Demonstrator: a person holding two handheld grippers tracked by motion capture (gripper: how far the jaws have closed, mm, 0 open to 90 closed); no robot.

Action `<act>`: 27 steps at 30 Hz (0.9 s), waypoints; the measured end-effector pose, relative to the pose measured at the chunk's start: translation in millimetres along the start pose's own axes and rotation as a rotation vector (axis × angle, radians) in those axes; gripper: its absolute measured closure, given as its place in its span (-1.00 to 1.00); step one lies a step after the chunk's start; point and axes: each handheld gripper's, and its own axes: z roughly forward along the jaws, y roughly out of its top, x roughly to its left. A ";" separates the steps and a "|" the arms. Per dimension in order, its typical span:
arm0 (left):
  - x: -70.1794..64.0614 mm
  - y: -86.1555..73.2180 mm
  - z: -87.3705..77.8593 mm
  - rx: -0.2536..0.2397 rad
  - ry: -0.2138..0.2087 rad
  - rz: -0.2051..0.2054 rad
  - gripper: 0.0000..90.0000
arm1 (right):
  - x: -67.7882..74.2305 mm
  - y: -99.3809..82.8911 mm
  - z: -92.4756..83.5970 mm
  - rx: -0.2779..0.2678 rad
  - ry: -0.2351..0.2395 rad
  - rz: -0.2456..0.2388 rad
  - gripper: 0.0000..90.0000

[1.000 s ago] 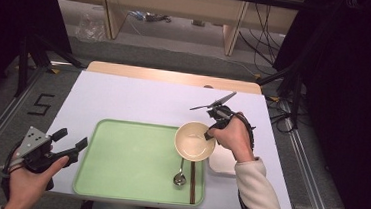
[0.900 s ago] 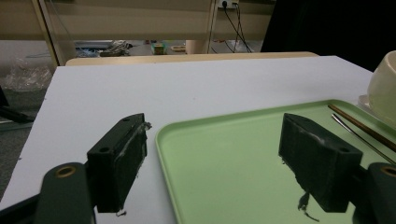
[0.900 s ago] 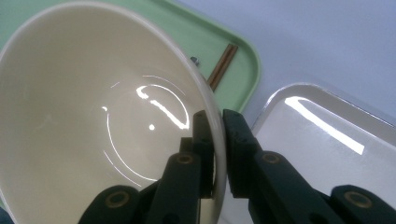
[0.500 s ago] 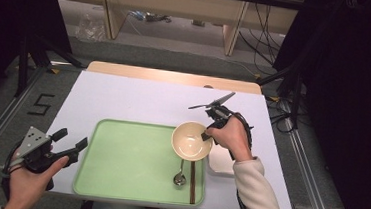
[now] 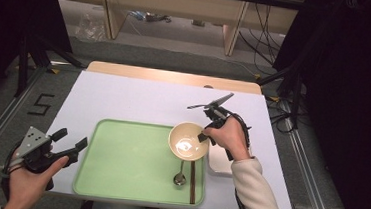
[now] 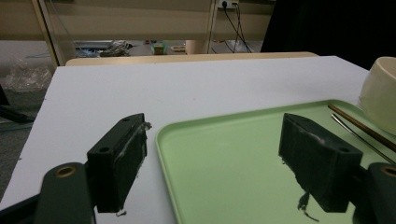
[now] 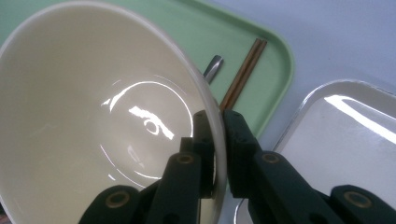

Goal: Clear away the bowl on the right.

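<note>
A cream bowl (image 5: 188, 141) hangs tilted over the right part of a green tray (image 5: 119, 159). My right gripper (image 5: 204, 136) is shut on the bowl's right rim. In the right gripper view the jaws pinch the thin rim of the bowl (image 7: 93, 116), one inside and one outside, at the right gripper (image 7: 219, 122). A metal spoon (image 5: 180, 177) and brown chopsticks (image 5: 192, 181) lie on the tray under the bowl. My left gripper (image 5: 72, 139) stands open by the tray's left edge with nothing between its jaws. In its own view the left gripper (image 6: 215, 126) straddles the tray rim (image 6: 161, 140).
A shallow metal dish (image 5: 221, 162) sits on the white tabletop (image 5: 139, 98) right of the tray, under my right hand. The dish (image 7: 345, 140) appears beside the tray corner (image 7: 280, 60). Bowl (image 6: 380, 93) and chopsticks (image 6: 359, 126) show at the far right.
The right gripper and the bowl have drifted slightly left over the tray. The left gripper has stayed where it was.
</note>
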 end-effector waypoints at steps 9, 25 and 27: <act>-0.2 -0.1 0.3 0.001 0.000 0.000 -0.49 | 3.6 2.7 4.1 0.049 0.072 0.079 0.89; -0.6 -0.7 1.0 0.004 -0.001 -0.004 -0.49 | 16.8 10.2 12.8 0.056 0.070 0.047 0.89; -0.8 -0.6 0.9 0.004 -0.001 -0.006 -0.49 | 16.3 10.8 15.8 0.034 0.065 0.008 0.89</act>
